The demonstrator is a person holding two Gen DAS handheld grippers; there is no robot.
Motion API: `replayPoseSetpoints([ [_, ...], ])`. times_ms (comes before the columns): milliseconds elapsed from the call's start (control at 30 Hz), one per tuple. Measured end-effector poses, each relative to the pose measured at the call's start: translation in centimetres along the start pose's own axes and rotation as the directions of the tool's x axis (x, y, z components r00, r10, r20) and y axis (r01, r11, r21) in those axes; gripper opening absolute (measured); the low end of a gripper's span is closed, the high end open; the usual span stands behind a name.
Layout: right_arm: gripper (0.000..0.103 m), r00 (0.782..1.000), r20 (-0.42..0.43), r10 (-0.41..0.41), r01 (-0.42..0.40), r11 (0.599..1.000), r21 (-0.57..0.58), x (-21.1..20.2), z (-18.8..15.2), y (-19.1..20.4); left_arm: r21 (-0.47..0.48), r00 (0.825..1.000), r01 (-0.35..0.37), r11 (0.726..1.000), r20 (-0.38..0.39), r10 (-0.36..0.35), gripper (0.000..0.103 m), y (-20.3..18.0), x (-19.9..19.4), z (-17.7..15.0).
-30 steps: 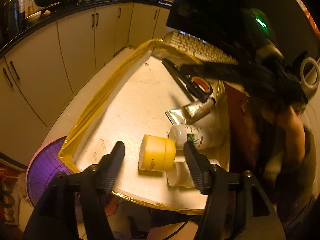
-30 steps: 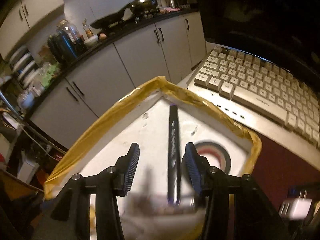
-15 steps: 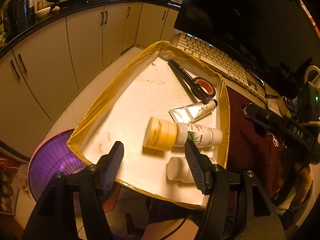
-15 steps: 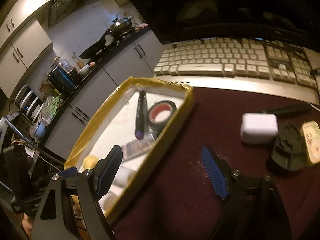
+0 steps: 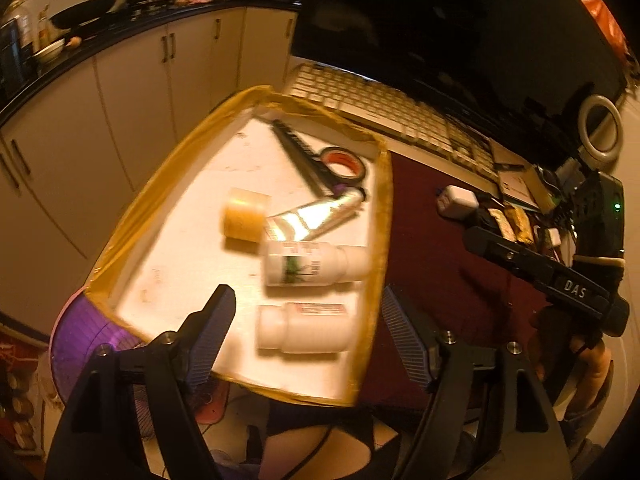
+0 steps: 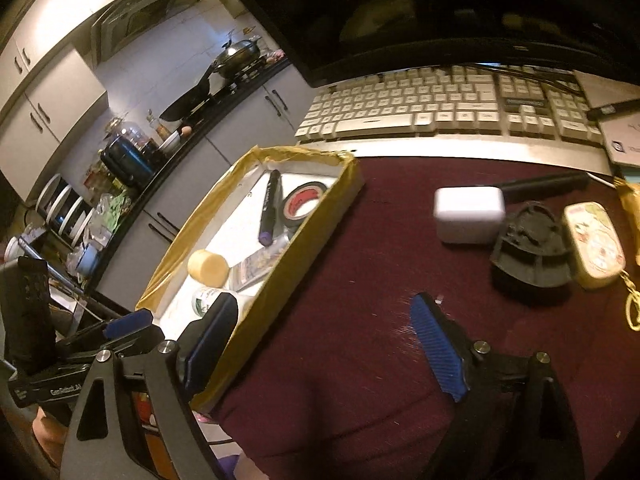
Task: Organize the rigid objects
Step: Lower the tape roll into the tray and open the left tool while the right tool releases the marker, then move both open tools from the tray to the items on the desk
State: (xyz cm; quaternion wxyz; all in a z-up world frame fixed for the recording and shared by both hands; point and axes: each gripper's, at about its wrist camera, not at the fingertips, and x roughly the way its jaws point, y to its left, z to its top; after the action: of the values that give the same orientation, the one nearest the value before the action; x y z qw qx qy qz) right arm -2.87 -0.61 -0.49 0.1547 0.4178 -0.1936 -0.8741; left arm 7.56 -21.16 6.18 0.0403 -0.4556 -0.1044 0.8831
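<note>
A shallow tray with yellow-taped rim holds a yellow jar, a silver tube, two white bottles, a black marker and a tape roll. The tray also shows in the right wrist view. My left gripper is open and empty above the tray's near end. My right gripper is open and empty over the maroon mat. On the mat lie a white charger block, a black round part and a small printed tin.
A white keyboard and a dark monitor stand behind the mat. A white ring sits at far right. Kitchen cabinets lie beyond the tray. A purple fan grille is below the tray's near corner.
The left gripper let go of the yellow jar, opened wider and drew back. The right gripper opened wide and swung right from the marker in the tray to over the mat.
</note>
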Motion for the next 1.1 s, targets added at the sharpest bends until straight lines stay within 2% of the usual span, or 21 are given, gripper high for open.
replayPoseSetpoints([
  [433,0.086,0.992,0.044,-0.121,0.119,0.992,0.05,-4.2,-1.3,-4.8,0.139,0.996,0.076,0.987,-0.053,-0.069,0.076,-7.2,1.4,1.4],
  [733,0.086,0.981,0.066,-0.182,0.172,0.975,0.138,-6.4,-1.7,-8.6,0.22,0.99,0.122,0.968,-0.099,-0.103,0.076,-12.8,5.5,4.0],
  [933,0.086,0.978,0.08,-0.194,0.178,0.969,0.171,-7.4,-1.8,-10.0,0.327,0.985,0.167,0.93,-0.092,-0.145,0.076,-16.0,8.7,6.6],
  [1033,0.086,0.977,0.084,-0.194,0.176,0.966,0.187,-7.6,-1.7,-10.5,0.439,0.992,0.124,0.89,-0.079,-0.099,0.076,-17.3,10.6,7.5],
  [1100,0.086,0.978,0.084,-0.193,0.173,0.964,0.199,-7.5,-1.6,-10.9,0.438,0.99,0.127,0.89,-0.109,-0.088,0.076,-17.5,12.3,8.3],
])
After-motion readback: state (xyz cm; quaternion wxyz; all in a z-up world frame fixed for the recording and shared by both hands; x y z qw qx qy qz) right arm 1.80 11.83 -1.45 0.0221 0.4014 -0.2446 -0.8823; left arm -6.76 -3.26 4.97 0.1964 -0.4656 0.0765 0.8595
